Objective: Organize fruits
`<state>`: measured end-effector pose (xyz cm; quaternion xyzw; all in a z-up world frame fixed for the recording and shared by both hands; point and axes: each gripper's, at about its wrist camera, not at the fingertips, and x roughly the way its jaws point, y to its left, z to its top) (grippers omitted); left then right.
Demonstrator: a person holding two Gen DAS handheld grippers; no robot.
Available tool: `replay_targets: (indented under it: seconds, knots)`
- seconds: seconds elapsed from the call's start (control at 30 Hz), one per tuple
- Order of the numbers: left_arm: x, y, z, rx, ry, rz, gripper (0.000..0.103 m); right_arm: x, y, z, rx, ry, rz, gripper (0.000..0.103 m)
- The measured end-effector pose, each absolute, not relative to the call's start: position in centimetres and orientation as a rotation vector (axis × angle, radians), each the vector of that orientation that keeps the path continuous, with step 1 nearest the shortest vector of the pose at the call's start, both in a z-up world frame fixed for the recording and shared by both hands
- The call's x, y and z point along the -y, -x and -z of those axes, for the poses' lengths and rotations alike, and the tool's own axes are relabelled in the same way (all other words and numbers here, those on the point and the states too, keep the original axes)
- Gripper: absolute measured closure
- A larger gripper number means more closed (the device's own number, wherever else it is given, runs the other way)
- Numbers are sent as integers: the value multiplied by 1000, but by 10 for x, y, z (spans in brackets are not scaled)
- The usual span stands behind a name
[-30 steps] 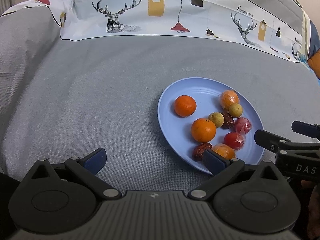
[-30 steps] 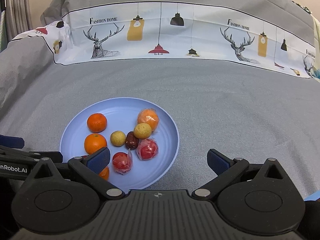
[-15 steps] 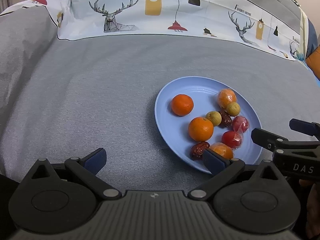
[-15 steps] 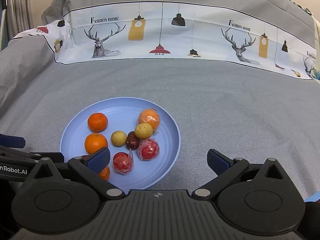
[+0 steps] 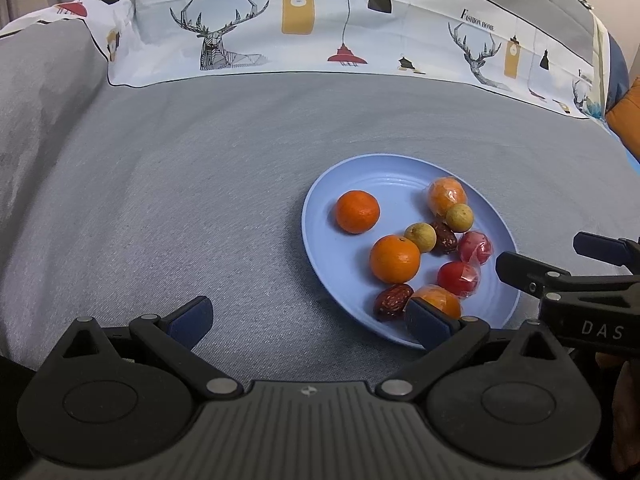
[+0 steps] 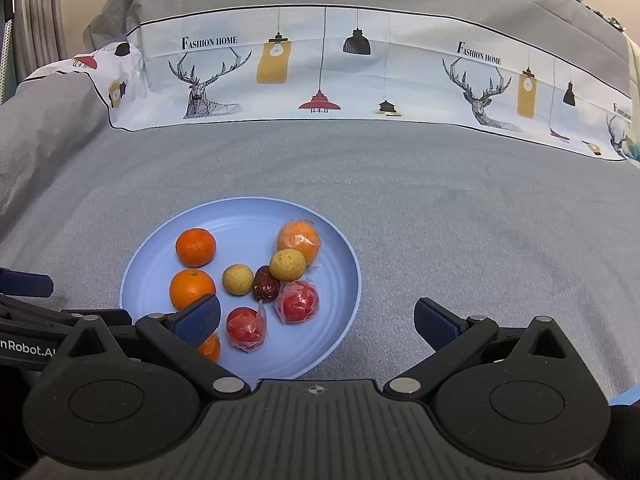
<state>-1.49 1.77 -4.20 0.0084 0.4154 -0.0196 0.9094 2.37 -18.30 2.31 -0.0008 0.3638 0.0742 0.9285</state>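
Change: since a second ago the plate (image 5: 316, 216) sits slightly lower-left in the left wrist view and a touch higher in the right wrist view; fruit order on it is unchanged.
Fruits: two bare oranges (image 5: 357, 211) (image 5: 395, 259) lie on the plate's left half; a wrapped orange (image 5: 446, 195) lies at the far side, touching a yellow-brown round fruit (image 5: 459, 216).
Middle cluster: a second yellow round fruit (image 5: 420, 237) touches a dark red date (image 5: 445, 237); two wrapped red fruits (image 5: 475, 247) (image 5: 458, 279) lie just beside them.
Near rim: another date (image 5: 393, 299) and a wrapped orange (image 5: 438, 300) sit by the plate's near edge.
Plate: pale blue, round, resting flat on the grey cloth (image 5: 180, 184) of the table.
Left gripper (image 5: 308, 320): jaws wide apart, holding nothing; its right finger pad overlaps the plate's near rim, in front of the wrapped orange.
Right gripper (image 6: 318, 318): jaws wide apart, holding nothing; its left finger pad overlaps the plate's near-left part.
Open room: bare grey cloth stretches left of, beyond and right of the plate.
Far edge: a white printed band (image 6: 320, 68) with deer and lamps runs across the back.
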Motion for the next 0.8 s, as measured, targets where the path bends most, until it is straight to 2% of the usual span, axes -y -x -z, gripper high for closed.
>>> replay_targets:
  seconds: [0.8]
  knots:
    - [-17, 17, 35, -798, -25, 77, 1, 196, -25, -41, -711, -67, -147, 1]
